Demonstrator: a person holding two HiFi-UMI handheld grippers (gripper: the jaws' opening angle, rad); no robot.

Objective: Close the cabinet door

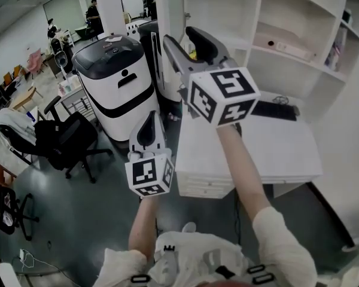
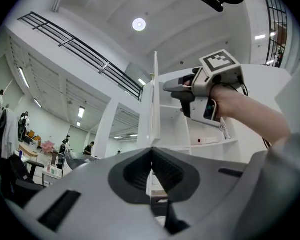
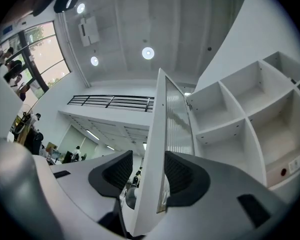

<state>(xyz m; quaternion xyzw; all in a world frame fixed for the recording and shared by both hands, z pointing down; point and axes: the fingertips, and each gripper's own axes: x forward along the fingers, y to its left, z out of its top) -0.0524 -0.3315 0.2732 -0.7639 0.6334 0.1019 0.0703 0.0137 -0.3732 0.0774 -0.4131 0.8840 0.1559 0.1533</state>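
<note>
The white cabinet (image 1: 299,34) has open shelves, and its tall door (image 1: 175,11) stands swung out, edge-on in the head view. My right gripper (image 1: 178,36) is raised at the door's edge. In the right gripper view the door (image 3: 160,134) runs up between the open jaws of the right gripper (image 3: 149,169), with a gap showing on the left pad's side. My left gripper (image 1: 149,117) hangs lower and to the left, away from the door. In its own view the left gripper (image 2: 151,151) is shut with nothing in it, and the door (image 2: 155,99) and right gripper (image 2: 169,86) show beyond.
A white and black machine (image 1: 116,82) stands left of the door. A black office chair (image 1: 66,136) sits further left. Below the cabinet is a low white desk (image 1: 287,154) with a keyboard (image 1: 275,109). People (image 1: 94,11) stand far back in the room.
</note>
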